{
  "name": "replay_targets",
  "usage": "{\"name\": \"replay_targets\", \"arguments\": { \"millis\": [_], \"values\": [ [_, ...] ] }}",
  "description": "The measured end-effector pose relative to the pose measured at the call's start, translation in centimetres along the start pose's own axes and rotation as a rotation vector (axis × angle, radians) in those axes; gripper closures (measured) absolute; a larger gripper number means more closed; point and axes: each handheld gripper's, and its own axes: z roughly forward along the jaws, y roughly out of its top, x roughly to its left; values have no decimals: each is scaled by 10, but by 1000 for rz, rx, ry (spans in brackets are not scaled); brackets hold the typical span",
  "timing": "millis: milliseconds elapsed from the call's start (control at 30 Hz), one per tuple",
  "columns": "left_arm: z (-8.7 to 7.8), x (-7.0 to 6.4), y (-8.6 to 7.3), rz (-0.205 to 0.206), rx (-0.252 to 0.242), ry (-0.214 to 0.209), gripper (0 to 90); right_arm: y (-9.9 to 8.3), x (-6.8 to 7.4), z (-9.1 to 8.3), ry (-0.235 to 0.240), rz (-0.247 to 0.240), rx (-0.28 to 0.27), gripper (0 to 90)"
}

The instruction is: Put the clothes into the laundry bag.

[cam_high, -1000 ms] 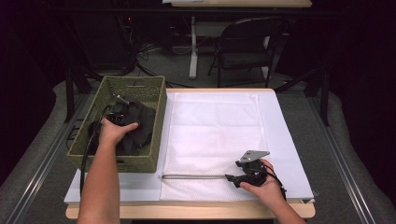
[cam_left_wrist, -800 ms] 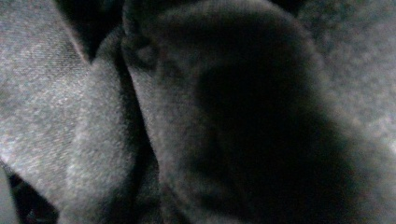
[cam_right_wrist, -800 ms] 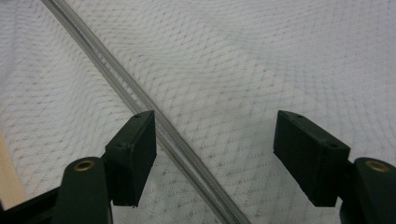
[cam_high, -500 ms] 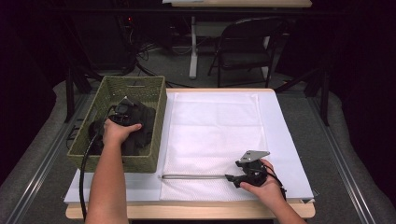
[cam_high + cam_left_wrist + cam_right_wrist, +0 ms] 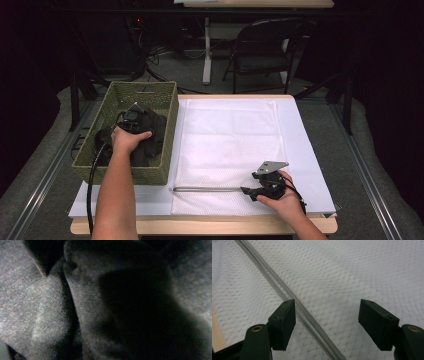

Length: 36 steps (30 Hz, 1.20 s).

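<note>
A green woven basket (image 5: 125, 175) stands at the table's left with a dark cloth (image 5: 154, 131) bunched inside. My left gripper (image 5: 131, 117) is down in the basket against that cloth, the hand covering most of it. In the left gripper view, dark grey fabric (image 5: 50, 302) lies pressed close, and its jaws are hidden. Near the front edge, my right gripper (image 5: 246, 190) lies low over a white mesh cloth (image 5: 230, 135). It (image 5: 327, 312) stands open, with a thin metal rod (image 5: 269, 277) running between its jaws, close to the left one. The rod (image 5: 205, 189) lies along the cloth's front edge.
The mesh cloth rests on a larger white sheet (image 5: 310, 150) over a wooden table (image 5: 200, 226). A black cable (image 5: 91, 175) trails from the left gripper over the basket's front wall. A chair (image 5: 265, 45) and desk legs stand beyond the table's far edge.
My left hand and gripper have shifted slightly farther into the basket, over the dark cloth. The right gripper and the rod have not moved.
</note>
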Motion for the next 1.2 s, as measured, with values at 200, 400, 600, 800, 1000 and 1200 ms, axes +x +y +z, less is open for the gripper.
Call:
{"name": "replay_targets", "arguments": {
  "millis": [200, 400, 600, 800, 1000, 1200],
  "values": [
    [0, 0, 1, -3, 7, 2, 1, 0, 0, 0, 1, -4, -2, 297],
    [-1, 1, 0, 20, 1, -12, 8, 0, 0, 0, 1, -4, -1, 297],
    [-3, 0, 1, 13, 15, -23, 84, 0, 0, 0, -1, -2, 0, 297],
    [-7, -2, 1, 13, 24, -61, 231, 0, 0, 0, -3, -6, -2, 297],
    [-9, -3, 1, 15, 26, -73, 370, 0, 0, 0, -3, -6, 0, 297],
    [-11, -2, 0, 17, 25, -82, 456, 1, 1, 1, -3, -13, 2, 297]
  ]
}}
